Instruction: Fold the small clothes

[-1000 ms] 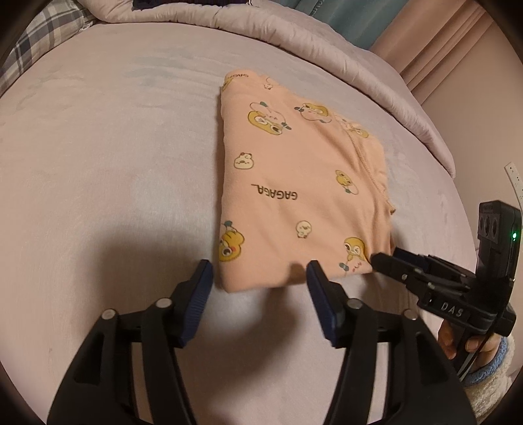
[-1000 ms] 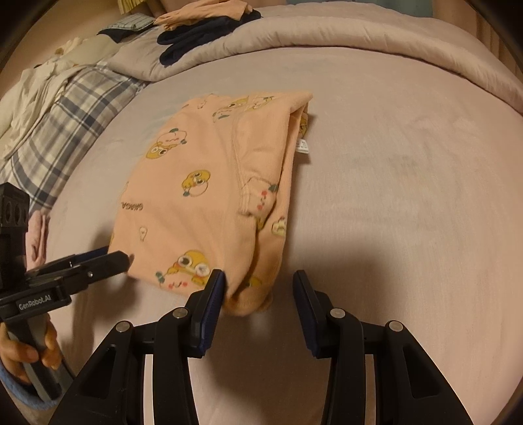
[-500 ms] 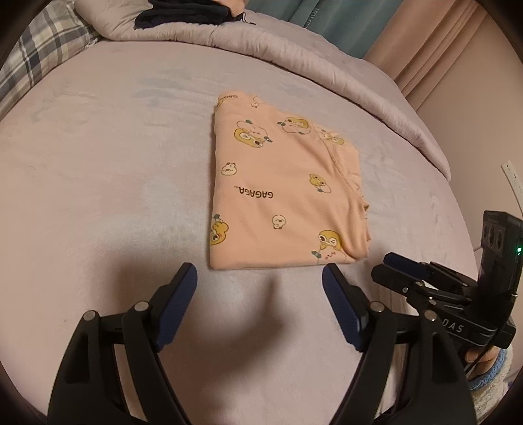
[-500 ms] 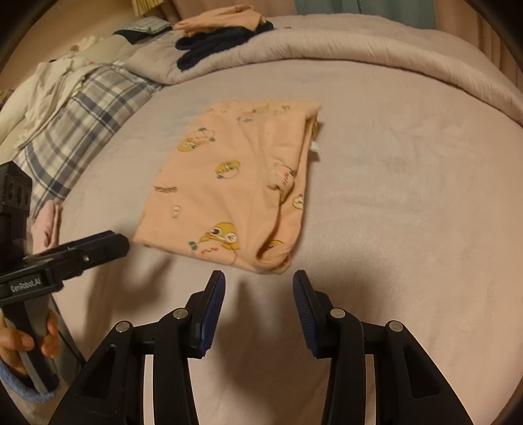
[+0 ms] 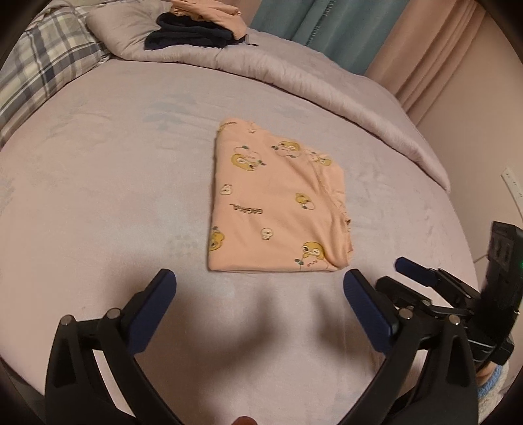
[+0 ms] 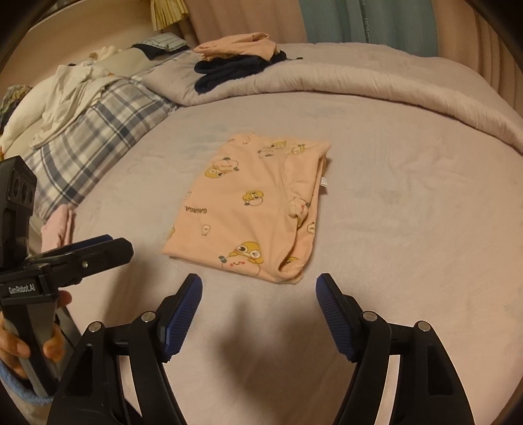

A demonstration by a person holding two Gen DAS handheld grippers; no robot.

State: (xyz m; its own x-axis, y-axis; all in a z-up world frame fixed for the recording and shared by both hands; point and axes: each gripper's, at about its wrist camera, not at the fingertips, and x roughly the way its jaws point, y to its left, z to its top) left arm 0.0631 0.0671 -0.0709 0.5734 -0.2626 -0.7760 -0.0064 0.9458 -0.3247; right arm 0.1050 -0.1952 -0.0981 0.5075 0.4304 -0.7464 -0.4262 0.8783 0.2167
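Observation:
A small peach garment (image 5: 278,202) printed with yellow cartoon figures lies folded into a flat rectangle on the mauve bedspread (image 5: 98,183). My left gripper (image 5: 258,281) hovers just short of its near edge, jaws opening wide with nothing between them. Seen from the right wrist, the same garment (image 6: 248,209) lies ahead of my right gripper (image 6: 258,287), whose jaws are opening too and hold nothing. Each gripper also shows in the other's view: the right gripper (image 5: 412,271) at the lower right, the left gripper (image 6: 104,248) at the left, held by a hand (image 6: 19,346).
A rolled mauve duvet (image 6: 359,85) runs across the far side of the bed, with a dark garment (image 6: 228,70) and a peach one (image 6: 238,45) piled on it. A plaid pillow (image 6: 88,130) and white clothes (image 6: 65,94) lie at the left. Curtains (image 5: 327,29) hang behind.
Both grippers have let go of the garment's near edge, pulled back and risen. Their jaws have spread wider. The garment now lies flat on the bed, farther ahead.

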